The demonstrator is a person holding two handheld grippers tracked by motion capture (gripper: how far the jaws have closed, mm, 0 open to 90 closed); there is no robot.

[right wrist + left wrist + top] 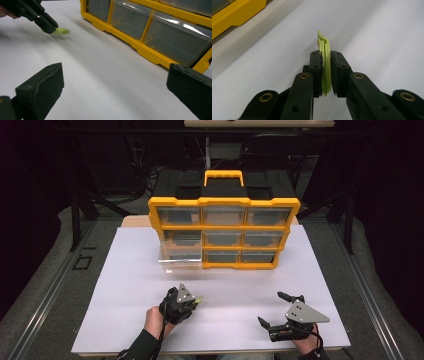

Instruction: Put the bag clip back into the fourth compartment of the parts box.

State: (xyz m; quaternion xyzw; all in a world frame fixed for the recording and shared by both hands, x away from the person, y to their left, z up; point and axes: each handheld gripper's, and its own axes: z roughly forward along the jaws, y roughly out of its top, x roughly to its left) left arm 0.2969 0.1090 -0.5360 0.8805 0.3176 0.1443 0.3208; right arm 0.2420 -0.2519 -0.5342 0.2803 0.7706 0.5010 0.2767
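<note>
Jaws of the left gripper (326,75) pinch a thin lime-green clip (325,60) edge-on: both black pads press flat against its sides, and its curved tip sticks out past the fingertips, above the white board (125,320). In the high view the left gripper (192,302) sits near the front of the board with the green tip (198,298) pointing right. The right gripper (272,309) rests well apart at the front right, its jaws spread wide with nothing between them. Behind stands a yellow drawer cabinet (223,227), its lower left clear drawer (181,257) pulled out.
</note>
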